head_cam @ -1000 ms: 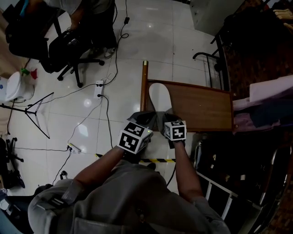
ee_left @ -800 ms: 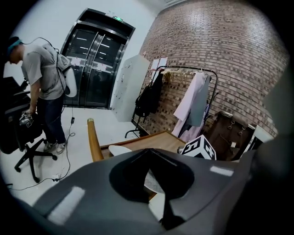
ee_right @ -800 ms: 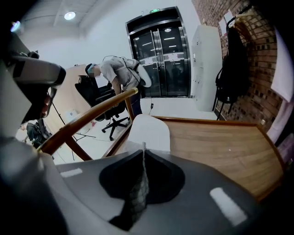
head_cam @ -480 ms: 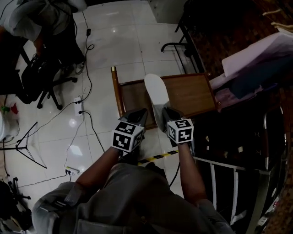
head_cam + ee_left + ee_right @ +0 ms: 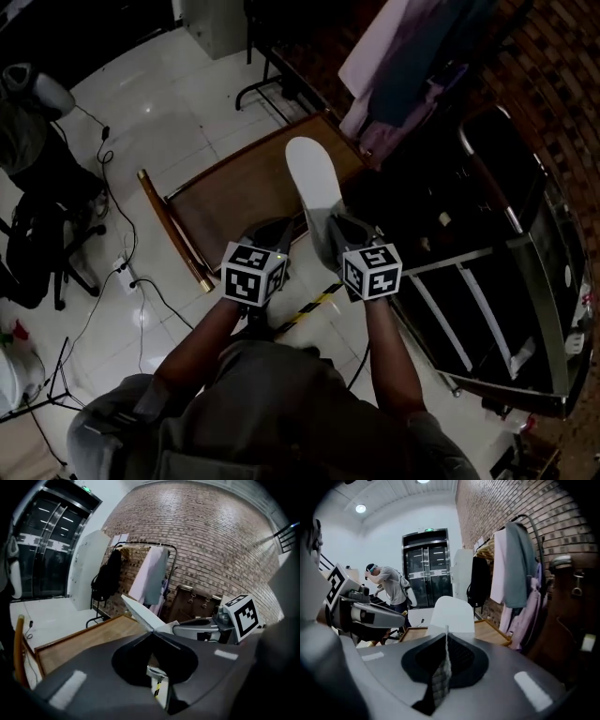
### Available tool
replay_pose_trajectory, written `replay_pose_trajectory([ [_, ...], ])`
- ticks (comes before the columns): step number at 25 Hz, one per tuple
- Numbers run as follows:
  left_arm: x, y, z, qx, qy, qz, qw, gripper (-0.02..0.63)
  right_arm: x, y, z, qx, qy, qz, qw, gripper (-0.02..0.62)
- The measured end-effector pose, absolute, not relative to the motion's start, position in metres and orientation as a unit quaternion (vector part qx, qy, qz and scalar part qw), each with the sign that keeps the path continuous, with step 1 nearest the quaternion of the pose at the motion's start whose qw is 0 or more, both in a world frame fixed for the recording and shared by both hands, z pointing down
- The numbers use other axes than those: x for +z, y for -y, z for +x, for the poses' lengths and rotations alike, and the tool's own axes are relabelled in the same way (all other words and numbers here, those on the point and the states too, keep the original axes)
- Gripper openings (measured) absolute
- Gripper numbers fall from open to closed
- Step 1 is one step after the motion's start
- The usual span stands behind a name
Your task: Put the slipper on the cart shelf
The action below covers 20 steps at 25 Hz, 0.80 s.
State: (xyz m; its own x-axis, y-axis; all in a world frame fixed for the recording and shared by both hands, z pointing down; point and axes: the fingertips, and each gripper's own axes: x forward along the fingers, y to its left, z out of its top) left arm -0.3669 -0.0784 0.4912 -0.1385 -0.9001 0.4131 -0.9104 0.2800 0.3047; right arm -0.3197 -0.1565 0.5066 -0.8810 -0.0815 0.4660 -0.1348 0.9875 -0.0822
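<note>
Carrying phase: slipper (image 5: 311,183) held aloft, not yet shelved; the next move is probably a swing right to the railed cart (image 5: 466,254), then lowering onto a shelf.
Wooden platform (image 5: 230,202): beneath the slipper.
Right gripper (image 5: 330,230): clamped on the slipper's near end, forearm extended.
Left gripper (image 5: 277,234): jaws together, empty, just left.

White flat slipper (image 5: 312,183), rounded toe pointing away from the person, heel end pinched between the closed jaws of the right gripper (image 5: 326,228), held in the air above a wooden board (image 5: 234,202), black metal-railed cart (image 5: 469,251) to its right, not touching.
</note>
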Motion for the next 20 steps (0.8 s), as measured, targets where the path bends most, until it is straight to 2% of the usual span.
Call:
replay_pose_trajectory([
  [8, 0.480, 0.144, -0.222, 0.037, 0.695, 0.670, 0.256, 0.008, 0.489, 0.204, -0.158, 0.076, 0.963, 0.143, 0.215, 0.009],
  [20, 0.483, 0.202, -0.021, 0.079, 0.599, 0.761, 0.237, 0.008, 0.510, 0.250, 0.076, 0.123, 0.927, 0.289, 0.204, 0.009],
])
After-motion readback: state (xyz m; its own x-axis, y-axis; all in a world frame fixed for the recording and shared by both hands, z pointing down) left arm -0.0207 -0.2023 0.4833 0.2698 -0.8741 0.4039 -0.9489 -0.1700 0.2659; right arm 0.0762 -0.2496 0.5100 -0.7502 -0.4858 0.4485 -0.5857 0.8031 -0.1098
